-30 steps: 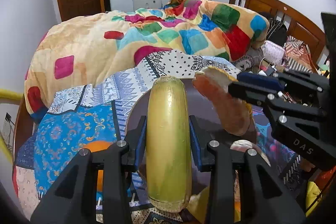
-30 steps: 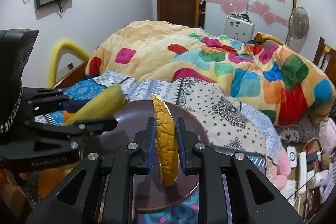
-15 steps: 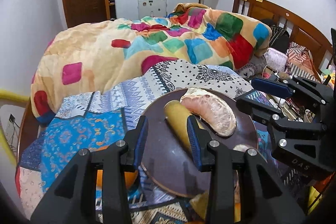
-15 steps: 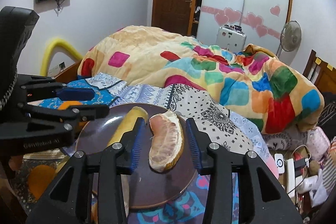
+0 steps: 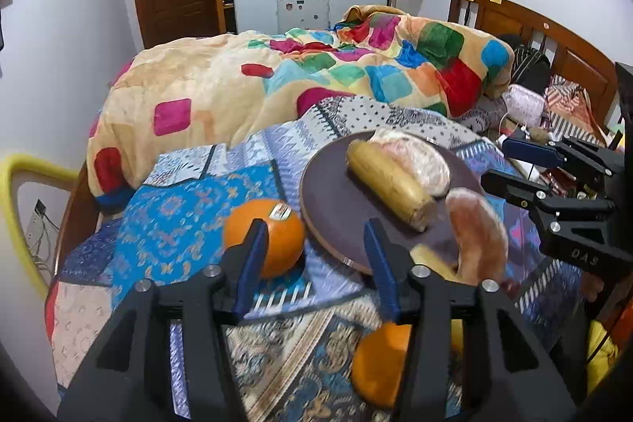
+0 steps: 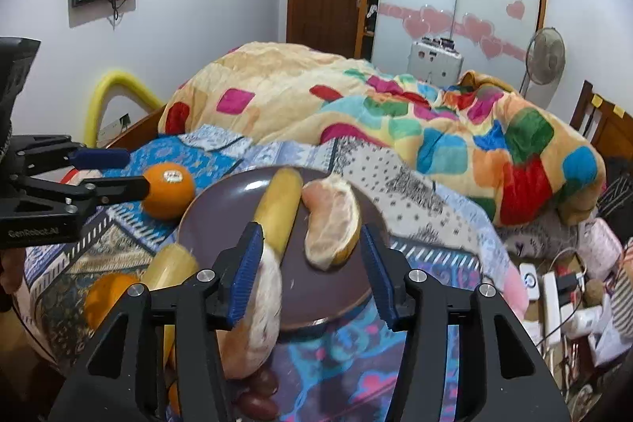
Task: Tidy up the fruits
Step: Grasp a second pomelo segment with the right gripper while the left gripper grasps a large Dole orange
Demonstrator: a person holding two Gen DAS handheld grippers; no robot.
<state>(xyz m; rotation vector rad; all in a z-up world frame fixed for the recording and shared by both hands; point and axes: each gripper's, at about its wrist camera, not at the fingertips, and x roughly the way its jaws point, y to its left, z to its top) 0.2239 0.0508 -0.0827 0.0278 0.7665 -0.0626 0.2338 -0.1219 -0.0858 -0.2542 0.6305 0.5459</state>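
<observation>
I take the round dark purple plate (image 6: 221,204) on the bed as my landmark. On it lie a yellow peeled banana piece (image 6: 279,208) and, touching its right side, a pale pink pomelo segment with yellow rind (image 6: 332,224). I read my right gripper (image 6: 310,271) as wide open and holding nothing; its blue-padded jaws stand apart over the near edge of the plate, either side of the two fruits. My left gripper (image 5: 312,263) is also wide open and empty, at the plate's left near edge. Left of the plate, just beside its rim, sits a round orange with a sticker (image 5: 273,236). At the near rim I see a second pink pomelo segment (image 5: 474,236), blurred. Nearer than the plate lie another orange (image 5: 379,362) and a second banana piece (image 6: 170,263). Beyond the plate the colourful patchwork blanket (image 5: 356,74) is heaped on the bed.
</observation>
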